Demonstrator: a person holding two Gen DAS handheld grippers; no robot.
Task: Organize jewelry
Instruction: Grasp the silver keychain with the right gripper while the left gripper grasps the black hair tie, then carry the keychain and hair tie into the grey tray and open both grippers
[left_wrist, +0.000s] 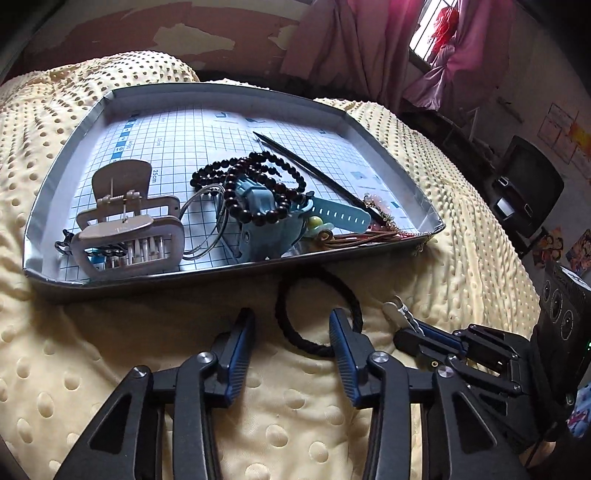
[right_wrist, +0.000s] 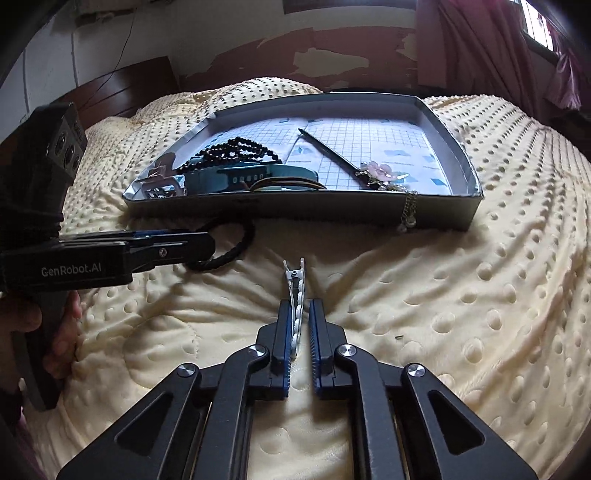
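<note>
The bed (right_wrist: 443, 295) spreads bare and roomy around both grippers. Ahead of them the tray (left_wrist: 48, 206) already holds most pieces: claw clip, beads, watch, hair stick. Its near wall must be cleared. Two items remain outside: the hair tie (left_wrist: 317, 314), lying between the spread left gripper (left_wrist: 291, 332) fingers, and the small hair clip (right_wrist: 295, 288), pinched by the right gripper (right_wrist: 300, 314).

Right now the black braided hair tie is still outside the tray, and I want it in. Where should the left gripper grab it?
Grip the near arc of the black braided hair tie, coming from above with one finger inside the loop: it lies flat on the yellow dotted blanket, already beside the open left gripper.
</note>
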